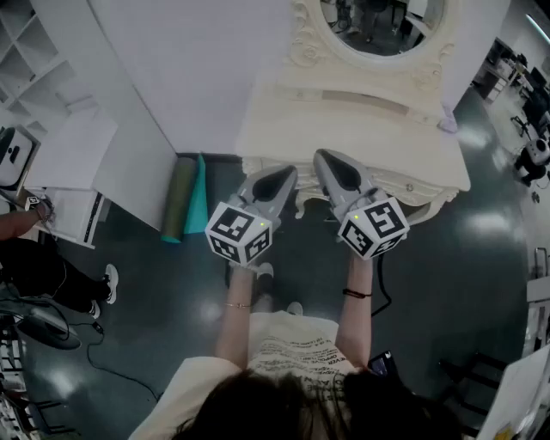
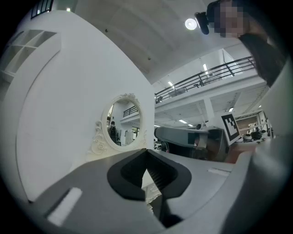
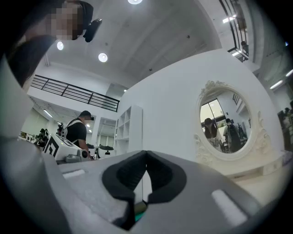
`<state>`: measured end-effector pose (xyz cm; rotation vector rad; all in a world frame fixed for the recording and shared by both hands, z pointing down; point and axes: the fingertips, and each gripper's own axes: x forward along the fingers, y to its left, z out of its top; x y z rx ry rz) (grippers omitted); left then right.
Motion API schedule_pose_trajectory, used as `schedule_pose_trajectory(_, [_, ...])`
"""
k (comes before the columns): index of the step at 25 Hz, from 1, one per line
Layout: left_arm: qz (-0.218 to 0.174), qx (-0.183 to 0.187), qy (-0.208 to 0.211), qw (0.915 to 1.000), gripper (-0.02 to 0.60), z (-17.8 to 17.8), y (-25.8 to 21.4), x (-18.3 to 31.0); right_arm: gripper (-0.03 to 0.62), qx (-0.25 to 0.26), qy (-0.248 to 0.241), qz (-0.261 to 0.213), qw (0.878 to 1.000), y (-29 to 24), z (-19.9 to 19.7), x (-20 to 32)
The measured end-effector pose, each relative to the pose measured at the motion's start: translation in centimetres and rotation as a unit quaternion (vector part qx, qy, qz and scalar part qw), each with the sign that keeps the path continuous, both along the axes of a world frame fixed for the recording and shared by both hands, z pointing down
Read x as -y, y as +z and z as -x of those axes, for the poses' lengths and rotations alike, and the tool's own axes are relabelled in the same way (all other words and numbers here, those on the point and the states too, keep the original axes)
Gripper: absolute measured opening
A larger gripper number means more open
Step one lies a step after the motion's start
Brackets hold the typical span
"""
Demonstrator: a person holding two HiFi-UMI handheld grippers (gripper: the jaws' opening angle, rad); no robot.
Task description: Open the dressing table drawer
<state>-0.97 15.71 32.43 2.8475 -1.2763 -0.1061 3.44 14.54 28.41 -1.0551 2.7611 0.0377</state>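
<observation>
Cream carved wood makes up the dressing table (image 1: 344, 120), which stands at twelve o'clock in the head view with its oval mirror (image 1: 382, 26) against a white wall. Its drawer (image 1: 411, 191) sits in the scrolled front just under the tabletop. Seen steeply from above, it lies flush and not pulled out, and its seams are too foreshortened to trace.

Both grippers are held side by side before that front edge, noses toward twelve. The left gripper (image 1: 286, 174) has its jaws brought together, tips meeting, with nothing caught between them. The right gripper (image 1: 324, 157), at its three o'clock, is closed the same way and also empty. Its nose overlaps the tabletop's rim from above, and whether it touches the wood cannot be told.

Each gripper view looks past its closed tips at the mirror's ornate frame and the wall.

At nine o'clock from the grippers, a green roll (image 1: 179, 199) and a teal roll (image 1: 198, 198) lean at the foot of the wall. A white shelf unit (image 1: 34, 51) stands at ten o'clock.
</observation>
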Motion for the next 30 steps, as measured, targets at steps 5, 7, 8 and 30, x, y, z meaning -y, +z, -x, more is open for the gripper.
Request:
schedule_pose_trajectory(5, [0.000, -0.002, 0.002, 1.0000, -0.003, 0.0, 0.0, -0.5, 0.003, -0.002, -0.001, 0.004, 1.000, 0.3, 0.2, -0.5])
schedule_pose_trajectory(7, [0.000, -0.002, 0.002, 1.0000, -0.003, -0.2, 0.0, -0.4, 0.003, -0.001, 0.001, 0.003, 1.000, 0.3, 0.0, -0.5])
schedule_pose_trajectory(8, [0.000, -0.003, 0.002, 1.0000, -0.003, -0.3, 0.0, -0.5, 0.003, -0.001, 0.002, 0.004, 1.000, 0.4, -0.1, -0.6])
schedule_pose_trajectory(30, [0.030, 0.003, -0.016, 0.9994, -0.003, -1.0, 1.6, 3.2, 0.003, -0.010, -0.009, 0.055, 0.998, 3.9, -0.6, 3.8])
